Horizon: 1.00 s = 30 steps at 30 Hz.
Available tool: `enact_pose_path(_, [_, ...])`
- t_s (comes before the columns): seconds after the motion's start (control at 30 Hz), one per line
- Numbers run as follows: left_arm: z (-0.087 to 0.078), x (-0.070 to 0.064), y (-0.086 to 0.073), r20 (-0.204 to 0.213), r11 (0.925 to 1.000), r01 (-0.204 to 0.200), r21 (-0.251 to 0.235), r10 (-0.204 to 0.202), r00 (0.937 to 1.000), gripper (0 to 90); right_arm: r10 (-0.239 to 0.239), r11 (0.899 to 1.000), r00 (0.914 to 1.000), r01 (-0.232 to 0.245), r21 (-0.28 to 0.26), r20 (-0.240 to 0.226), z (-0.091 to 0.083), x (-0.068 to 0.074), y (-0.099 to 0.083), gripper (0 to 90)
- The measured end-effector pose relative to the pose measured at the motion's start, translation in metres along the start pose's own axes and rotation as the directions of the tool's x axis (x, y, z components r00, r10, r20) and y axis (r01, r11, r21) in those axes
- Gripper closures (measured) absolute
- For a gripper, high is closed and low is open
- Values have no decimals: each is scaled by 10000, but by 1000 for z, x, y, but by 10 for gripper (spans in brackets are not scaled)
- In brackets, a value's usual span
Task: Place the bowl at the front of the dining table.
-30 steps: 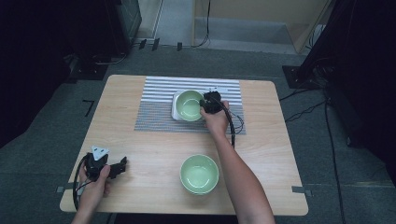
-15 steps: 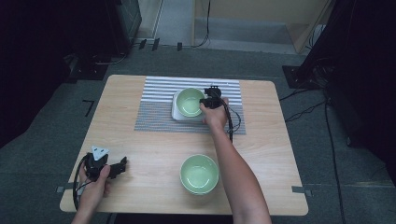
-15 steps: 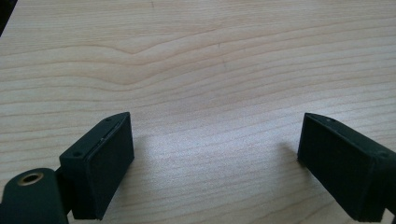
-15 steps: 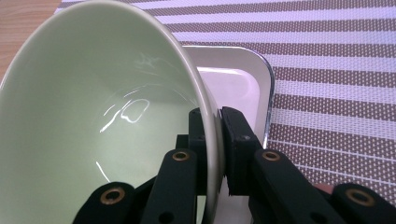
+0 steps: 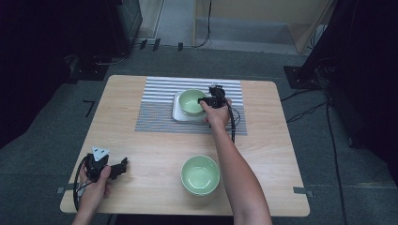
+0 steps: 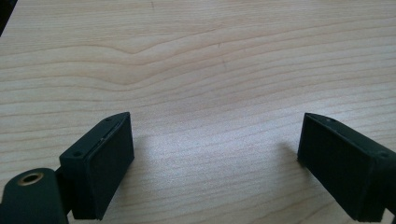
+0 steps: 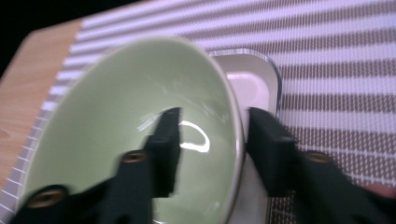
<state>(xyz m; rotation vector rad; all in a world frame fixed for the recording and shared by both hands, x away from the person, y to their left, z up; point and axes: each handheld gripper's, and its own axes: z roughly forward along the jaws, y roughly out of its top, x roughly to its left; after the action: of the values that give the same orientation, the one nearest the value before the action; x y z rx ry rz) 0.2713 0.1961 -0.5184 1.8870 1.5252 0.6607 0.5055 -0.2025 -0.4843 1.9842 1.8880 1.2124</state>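
I've got the right gripper (image 5: pixel 207 100) at the far green bowl (image 5: pixel 191 101), the one sitting on the white square plate (image 5: pixel 177 114) on the striped mat (image 5: pixel 155 105). In the right gripper view the jaws straddle that bowl's (image 7: pixel 130 116) rim, one jaw inside the basin, the other outside against the wall over the plate (image 7: pixel 261 79). There is a sliver of gap at the outer jaw, so I'd call them closing around the rim or just off it, and I can't tell from here whether they are truly pinching. The bowl looks tipped toward the camera, though that could be the camera's own angle.

My left gripper (image 5: pixel 123 165) rests on the bare table (image 5: pixel 150 154), well off to the near left of the plate, doing nothing. In the left gripper view its jaws stand wide apart over plain wood grain (image 6: pixel 205 70), nothing between them.

A second green bowl (image 5: pixel 200 174) stands near the front edge, well apart from the plate, straight toward me from it, untouched and empty.

My read on progress: this looks like the bowl-on-plate placement. That bowl is already on the plate, so either I'm about to let go of it or about to lift it; I can't tell which. Left to do, I judge: settle this grip one way or the other, clear the right hand (image 5: pixel 217 114) off the mat, then deal with the near bowl.
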Motion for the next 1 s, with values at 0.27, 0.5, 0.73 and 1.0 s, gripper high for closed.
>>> enact_pose_path(0.27, [0,0,0,-1,10000,4,-1,-4,10000,101,-1459,9854,9893,1452,-893,-19,-24,3,1,278])
enact_pose_path(0.5, [0,0,0,-3,10000,3,-1,-3,10000,101,-2800,9471,9593,2699,-1737,-361,-49,1,-17,282])
enact_pose_path(0.73, [0,0,0,-4,10000,2,0,-2,10000,101,-2948,9414,9550,2847,-1812,-314,-62,-7,-28,275])
enact_pose_path(1.0, [0,0,0,-4,10000,3,-2,-3,10000,102,-2989,9400,9539,2893,-1808,-275,-84,-20,-47,213])
